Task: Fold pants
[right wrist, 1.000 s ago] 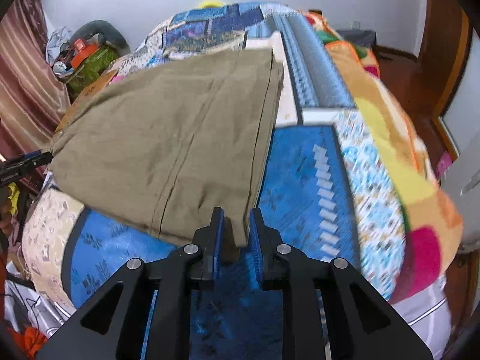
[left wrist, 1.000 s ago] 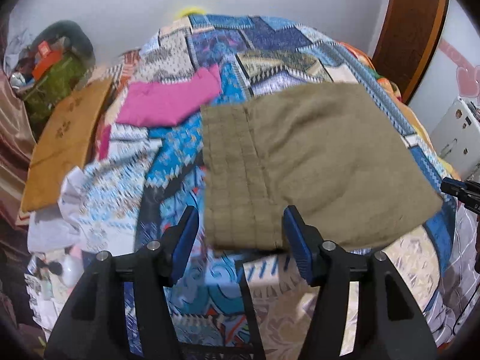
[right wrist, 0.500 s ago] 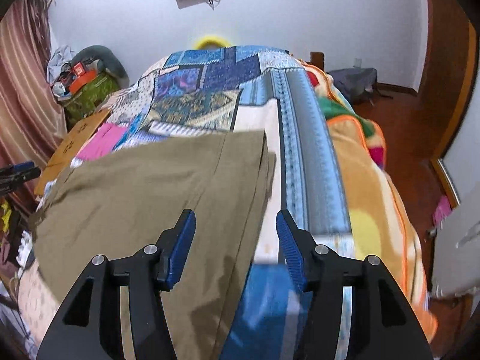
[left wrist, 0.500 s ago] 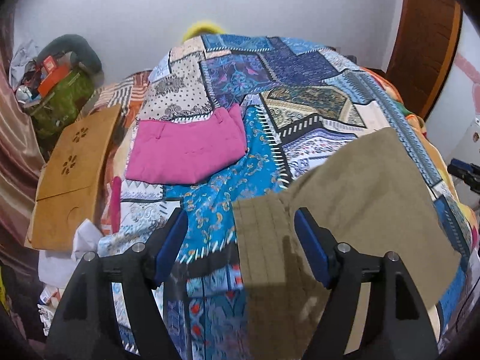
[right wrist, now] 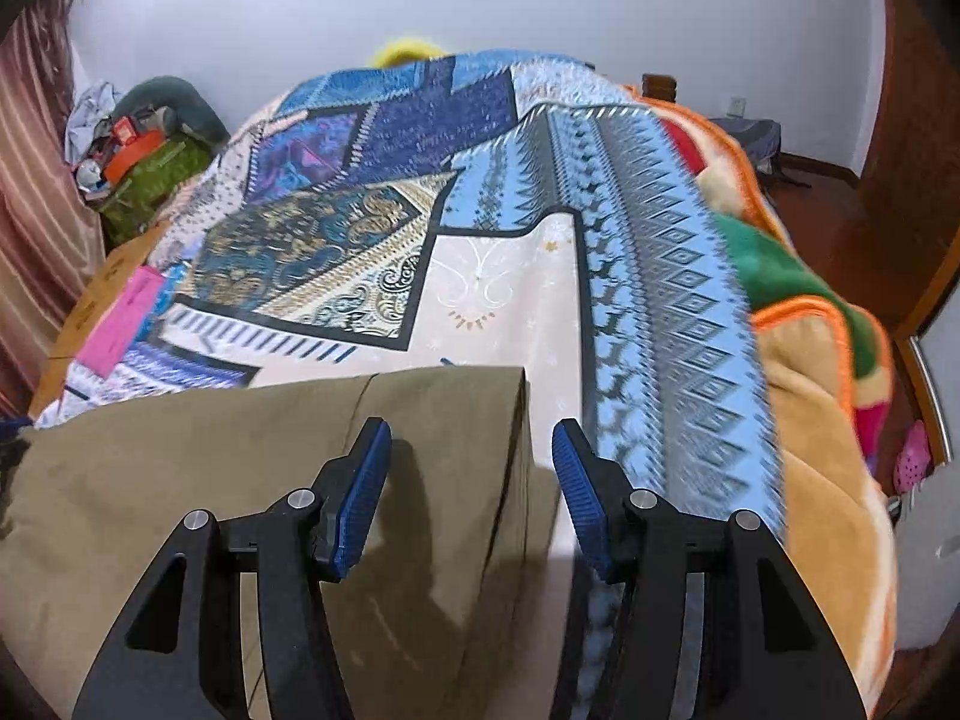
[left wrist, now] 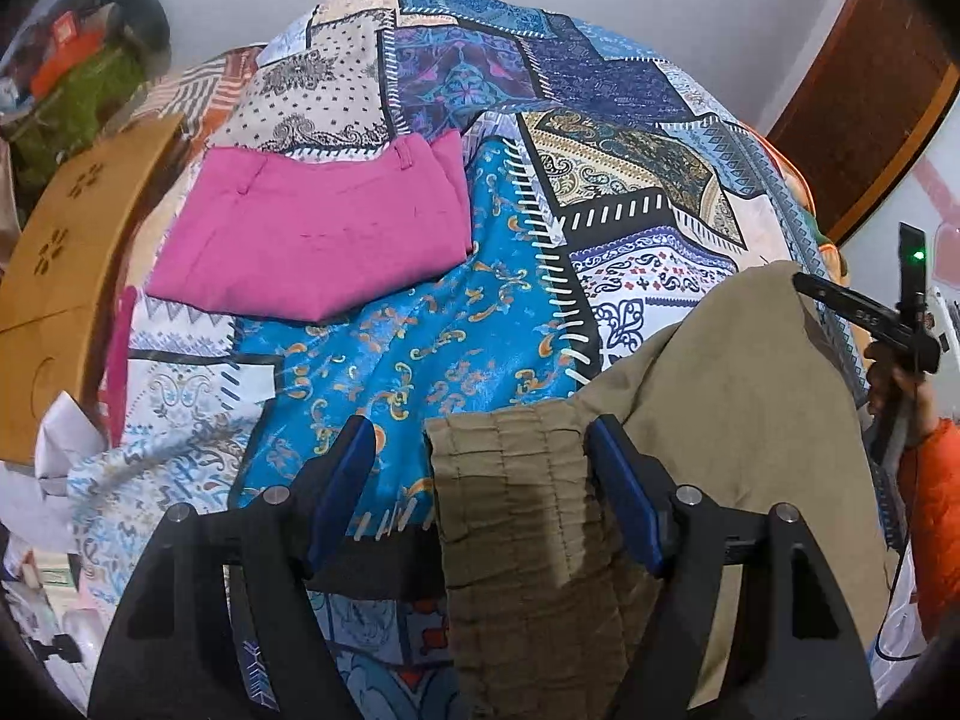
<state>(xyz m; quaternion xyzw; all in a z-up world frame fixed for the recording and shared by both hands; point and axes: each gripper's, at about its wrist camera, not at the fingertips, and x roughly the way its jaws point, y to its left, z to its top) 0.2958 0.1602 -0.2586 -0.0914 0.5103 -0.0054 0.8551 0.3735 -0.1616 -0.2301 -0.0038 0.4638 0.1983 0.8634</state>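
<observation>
Folded olive-brown pants (left wrist: 708, 420) lie flat on the patchwork bedspread (left wrist: 420, 360) at the near edge of the bed. Their gathered waistband (left wrist: 516, 510) lies between the blue pads of my left gripper (left wrist: 480, 450), which is open and holds nothing. In the right wrist view the pants (right wrist: 210, 480) fill the lower left, and their folded corner lies between the pads of my right gripper (right wrist: 471, 450), also open and empty. The right gripper also shows at the right edge of the left wrist view (left wrist: 870, 318).
Folded pink pants (left wrist: 312, 240) lie further back on the left of the bed. A wooden board (left wrist: 66, 252) leans at the bed's left side. A bag pile (right wrist: 138, 150) sits by the far left wall. An orange blanket (right wrist: 810, 360) drapes off the right side.
The right gripper was shut on the pants' corner; it opened and let go. Both grippers drew back toward the near edge, so the pants now sit low in both views.
</observation>
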